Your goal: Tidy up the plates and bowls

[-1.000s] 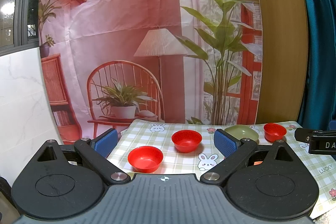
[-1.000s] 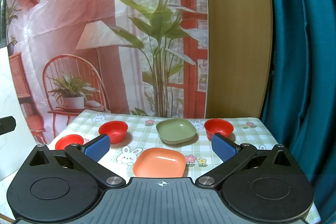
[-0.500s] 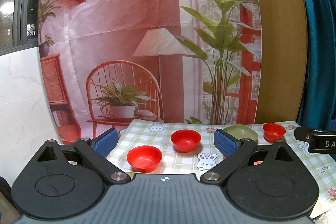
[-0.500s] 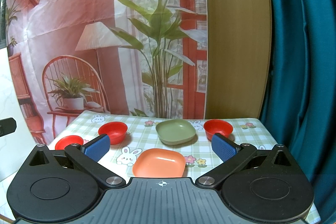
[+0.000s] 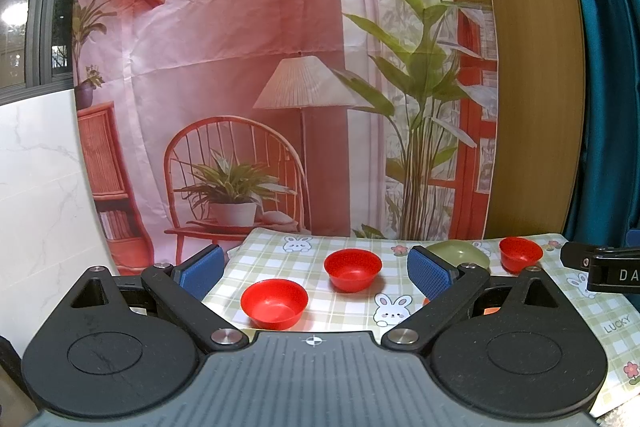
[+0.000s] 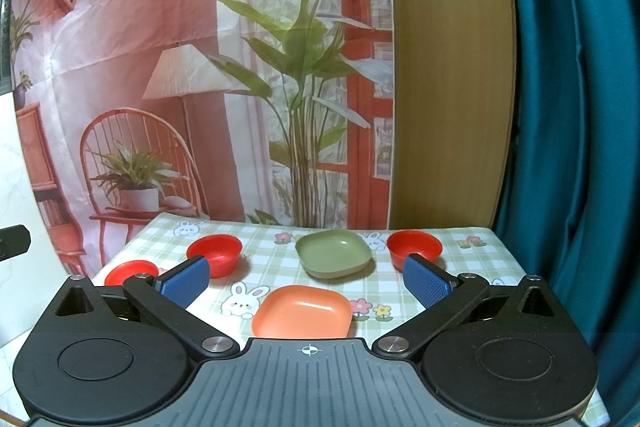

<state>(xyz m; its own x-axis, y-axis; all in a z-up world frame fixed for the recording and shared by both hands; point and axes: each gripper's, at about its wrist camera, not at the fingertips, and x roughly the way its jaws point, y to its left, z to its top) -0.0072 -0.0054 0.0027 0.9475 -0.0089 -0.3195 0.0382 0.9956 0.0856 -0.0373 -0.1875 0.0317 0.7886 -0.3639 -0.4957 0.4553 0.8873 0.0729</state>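
Observation:
Three red bowls, a green plate and an orange plate lie apart on a checked tablecloth. In the left wrist view my left gripper [image 5: 316, 273] is open, held above the near-left red bowl [image 5: 274, 303], with a second red bowl [image 5: 352, 269] beyond, the green plate [image 5: 464, 253] and a third red bowl [image 5: 520, 254] at right. In the right wrist view my right gripper [image 6: 306, 281] is open over the orange plate [image 6: 304, 313]; the green plate [image 6: 334, 253] sits behind it, red bowls [image 6: 414, 247] [image 6: 215, 253] [image 6: 131, 271] to either side.
The tablecloth [image 6: 264, 255] has bunny and flower prints and ends close to a printed backdrop [image 6: 200, 67]. A wooden panel [image 6: 448, 67] and teal curtain [image 6: 572, 107] stand at the right. A white marble wall [image 5: 40, 187] lies left. The other gripper's body [image 5: 604, 273] pokes in at right.
Both views have shifted only slightly; the dishes sit a touch lower and closer in frame. No dish has moved and both grippers stay open.

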